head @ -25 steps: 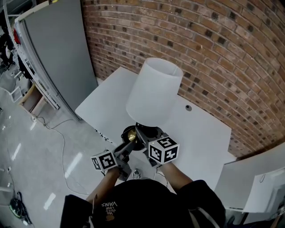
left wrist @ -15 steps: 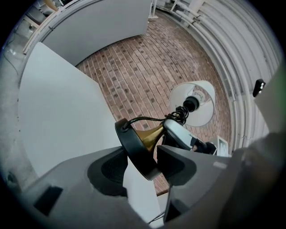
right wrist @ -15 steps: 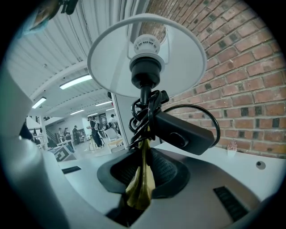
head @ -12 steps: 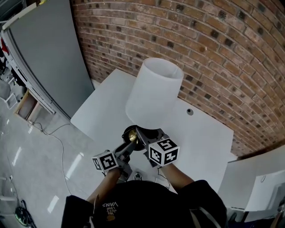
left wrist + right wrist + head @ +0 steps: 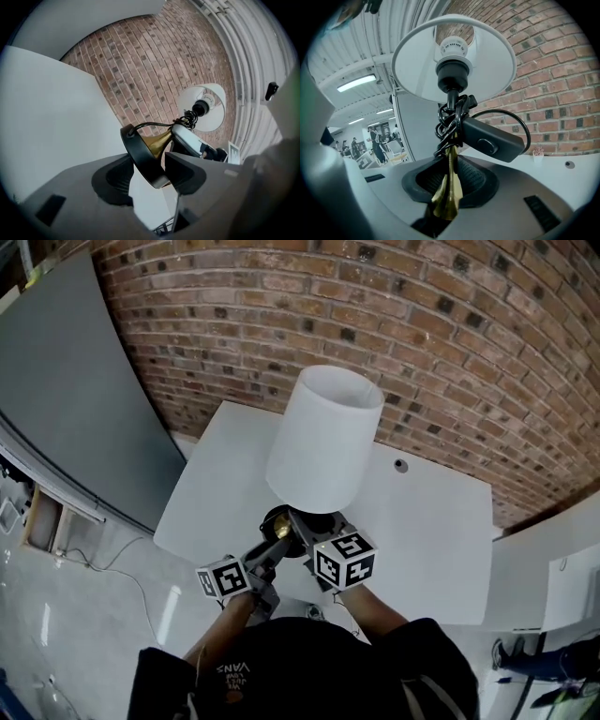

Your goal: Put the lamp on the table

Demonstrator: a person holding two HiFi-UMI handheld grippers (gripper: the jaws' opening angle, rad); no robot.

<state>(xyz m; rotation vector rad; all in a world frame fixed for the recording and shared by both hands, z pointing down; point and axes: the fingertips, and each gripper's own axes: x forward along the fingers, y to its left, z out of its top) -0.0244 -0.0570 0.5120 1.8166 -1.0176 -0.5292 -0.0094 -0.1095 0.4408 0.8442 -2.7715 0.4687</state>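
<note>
We hold the lamp in the air over the white tabletop: our left hand-held gripper clamps its black base, our right hand-held gripper its brass stem.

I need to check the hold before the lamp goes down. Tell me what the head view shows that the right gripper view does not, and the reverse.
Head view only: the table's full outline, the left gripper shut on the black base, the shade's outside. Right gripper view only: the bulb inside the shade, the bundled cord and its switch, the right gripper clamped on the brass stem. Both: the lamp and the brick wall.
</note>
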